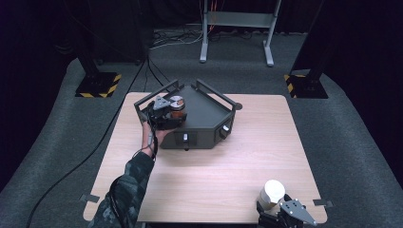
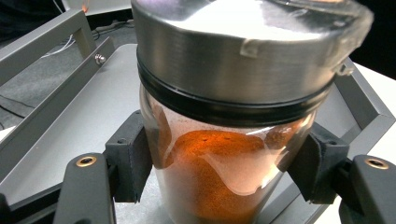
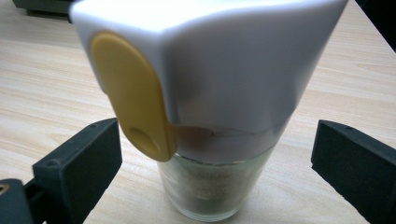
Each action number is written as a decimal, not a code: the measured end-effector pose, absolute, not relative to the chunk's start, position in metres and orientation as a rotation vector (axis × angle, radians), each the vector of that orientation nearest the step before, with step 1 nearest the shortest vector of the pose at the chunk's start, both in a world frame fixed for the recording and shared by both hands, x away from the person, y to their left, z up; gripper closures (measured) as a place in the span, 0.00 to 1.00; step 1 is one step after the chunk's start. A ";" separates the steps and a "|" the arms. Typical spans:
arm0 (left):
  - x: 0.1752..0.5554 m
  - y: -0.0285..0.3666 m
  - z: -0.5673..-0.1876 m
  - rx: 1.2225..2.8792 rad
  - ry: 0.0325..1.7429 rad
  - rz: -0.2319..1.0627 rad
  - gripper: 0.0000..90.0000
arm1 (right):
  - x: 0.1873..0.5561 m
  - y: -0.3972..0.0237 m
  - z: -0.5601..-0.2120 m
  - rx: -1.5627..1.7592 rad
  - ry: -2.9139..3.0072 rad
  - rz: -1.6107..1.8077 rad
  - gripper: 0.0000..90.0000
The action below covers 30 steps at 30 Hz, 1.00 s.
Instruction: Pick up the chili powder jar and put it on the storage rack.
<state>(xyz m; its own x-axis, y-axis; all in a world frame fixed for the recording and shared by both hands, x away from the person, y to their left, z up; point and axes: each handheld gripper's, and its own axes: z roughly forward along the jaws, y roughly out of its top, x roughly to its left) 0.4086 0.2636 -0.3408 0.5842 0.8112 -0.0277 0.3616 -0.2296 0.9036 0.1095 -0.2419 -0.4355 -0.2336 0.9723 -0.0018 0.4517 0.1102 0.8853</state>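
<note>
Now the spice jar (image 2: 224, 140) is clamped by the left gripper (image 2: 224, 168) over the grey tray (image 2: 93, 107); the glass could slip. The right gripper (image 3: 215, 163) is spread wide around the shaker (image 3: 205, 93), which could be toppled.

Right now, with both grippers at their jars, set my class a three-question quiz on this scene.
1. True or false: the left gripper is shut on the spice jar.
2. Where does that jar stand? A) on the grey tray B) on the bare table C) on the floor
3. Fill in: the right gripper's jaws stand ____ around the white-capped shaker.

Key: 1 true; 2 A; 3 open, pads clear of the glass on both sides.
</note>
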 end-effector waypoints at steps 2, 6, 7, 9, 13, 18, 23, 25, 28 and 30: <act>0.409 0.263 -0.340 1.827 0.958 0.570 0.35 | 0.109 -0.242 -0.435 1.388 1.767 1.066 0.00; 0.408 0.263 -0.339 1.827 0.967 0.563 0.34 | 0.108 -0.242 -0.434 1.389 1.761 1.068 0.00; 0.409 0.265 -0.338 1.824 0.974 0.541 0.34 | 0.108 -0.242 -0.434 1.390 1.760 1.070 0.00; 0.409 0.267 -0.335 1.833 0.985 0.526 0.28 | 0.108 -0.242 -0.434 1.387 1.760 1.068 0.00; 0.404 0.271 -0.327 1.863 1.004 0.514 0.18 | 0.109 -0.242 -0.434 1.389 1.762 1.071 0.00; 0.392 0.282 -0.321 1.855 1.003 0.494 0.05 | 0.109 -0.240 -0.434 1.382 1.769 1.071 0.00; 0.373 0.290 -0.319 1.872 0.976 0.483 0.00 | 0.109 -0.239 -0.434 1.382 1.768 1.069 0.00; 0.363 0.291 -0.320 1.884 0.968 0.497 0.00 | 0.109 -0.239 -0.434 1.379 1.767 1.067 0.00; 0.344 0.294 -0.325 1.892 0.952 0.515 0.00 | 0.108 -0.239 -0.434 1.374 1.768 1.067 0.00; 0.333 0.296 -0.328 1.897 0.951 0.513 0.00 | 0.109 -0.239 -0.434 1.374 1.770 1.065 0.00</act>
